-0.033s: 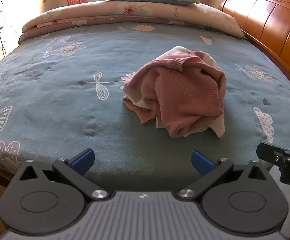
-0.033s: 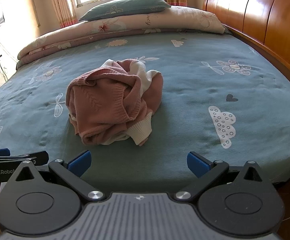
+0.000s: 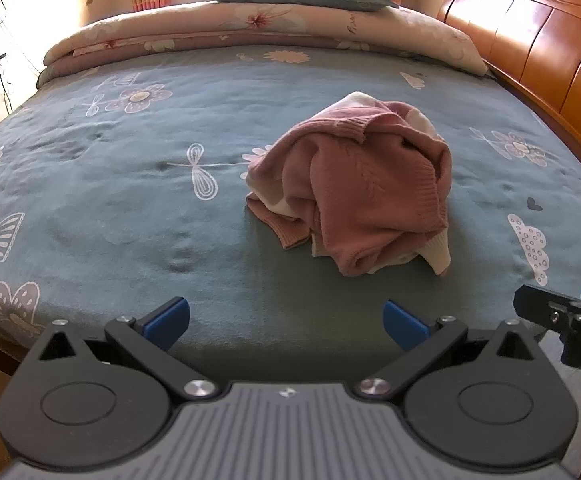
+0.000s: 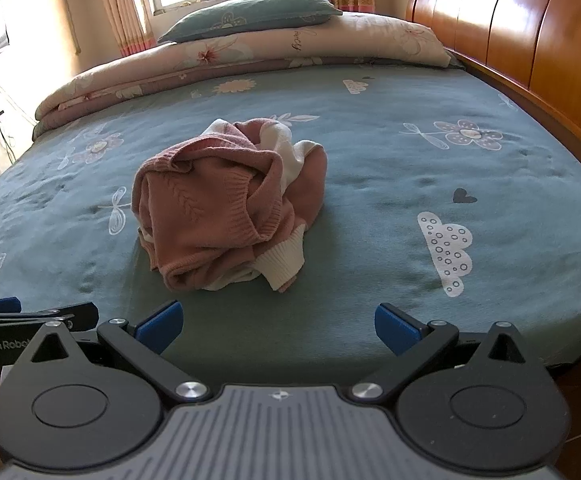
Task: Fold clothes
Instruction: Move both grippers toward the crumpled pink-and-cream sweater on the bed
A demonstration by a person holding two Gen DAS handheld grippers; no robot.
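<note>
Nothing has moved: the crumpled pink-and-cream knitted sweater (image 3: 354,192) lies mid-bed on the teal patterned sheet (image 3: 130,208). The left gripper (image 3: 286,320) and right gripper (image 4: 278,322) are both spread wide, empty, near the bed's edge. Soft and light, it likely lifts best by the ribbed hem

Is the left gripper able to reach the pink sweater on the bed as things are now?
Probably yes. The left gripper is open and empty, and only bare bedsheet lies between it and the crumpled pink sweater, ahead and slightly right.
</note>
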